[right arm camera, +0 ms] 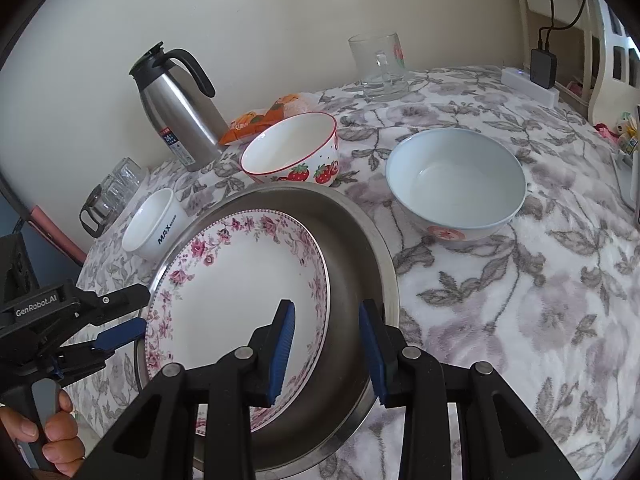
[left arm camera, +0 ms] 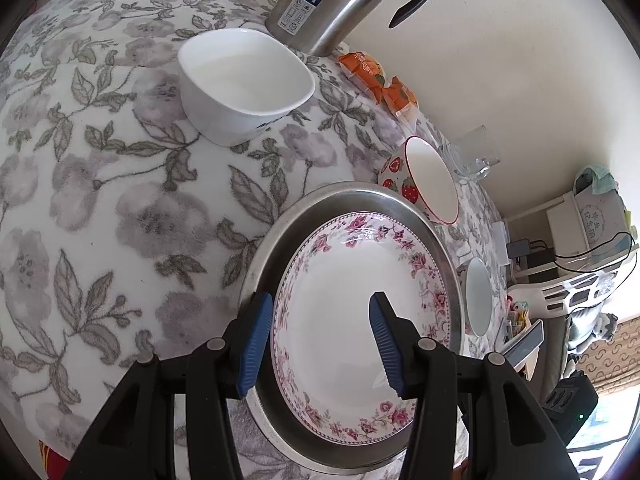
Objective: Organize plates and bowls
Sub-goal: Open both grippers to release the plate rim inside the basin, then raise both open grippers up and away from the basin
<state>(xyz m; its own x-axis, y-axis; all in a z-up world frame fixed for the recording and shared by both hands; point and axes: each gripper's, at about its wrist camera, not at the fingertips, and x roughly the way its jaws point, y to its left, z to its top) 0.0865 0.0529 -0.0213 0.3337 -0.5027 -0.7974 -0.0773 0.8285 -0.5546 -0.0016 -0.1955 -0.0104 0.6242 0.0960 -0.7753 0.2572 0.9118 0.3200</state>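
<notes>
A floral-rimmed white plate lies inside a larger steel plate on the flowered tablecloth. My left gripper is open, its jaws astride the floral plate's near rim; it also shows in the right wrist view at the plate's left edge. My right gripper is open, its jaws astride the floral plate's right rim, inside the steel plate. A strawberry bowl, a white "MAX" bowl and a pale blue bowl stand around.
A steel thermos jug stands by the wall, with orange snack packets next to it. A glass mug, several small glasses and a power strip sit on the table.
</notes>
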